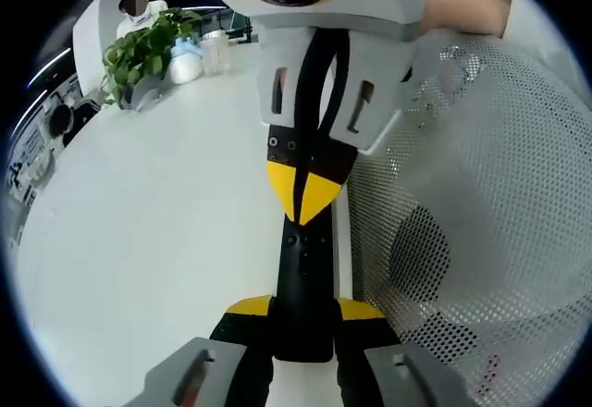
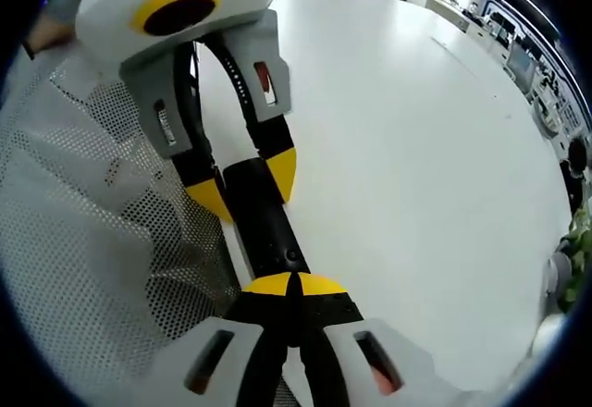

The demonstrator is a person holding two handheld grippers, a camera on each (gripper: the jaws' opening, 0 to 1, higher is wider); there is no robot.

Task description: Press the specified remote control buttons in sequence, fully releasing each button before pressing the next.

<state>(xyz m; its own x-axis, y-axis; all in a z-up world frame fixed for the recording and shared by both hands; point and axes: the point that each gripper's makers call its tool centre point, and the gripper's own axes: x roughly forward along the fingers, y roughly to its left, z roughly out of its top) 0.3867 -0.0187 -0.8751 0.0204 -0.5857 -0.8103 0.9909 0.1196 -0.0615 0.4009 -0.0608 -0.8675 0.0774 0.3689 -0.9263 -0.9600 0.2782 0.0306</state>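
**Black remote control held between two hand-held grippers**

The remote control (image 1: 303, 277), a long black bar, lies above the white surface (image 1: 148, 240). In the left gripper view the left hand-held gripper (image 1: 303, 319) grasps its near end at 6 o'clock, while the right hand-held gripper (image 1: 301, 185), jaws clenched together, touches its far end. In the right gripper view the right hand-held gripper (image 2: 294, 289) meets the remote control (image 2: 264, 217). White mesh fabric (image 1: 481, 194) lies at 3 o'clock; a potted plant (image 1: 139, 55) stands at 10 o'clock.

We see a white table (image 1: 148, 213) carrying a potted plant (image 1: 143, 55) and bottles (image 1: 199, 55) (far edge).
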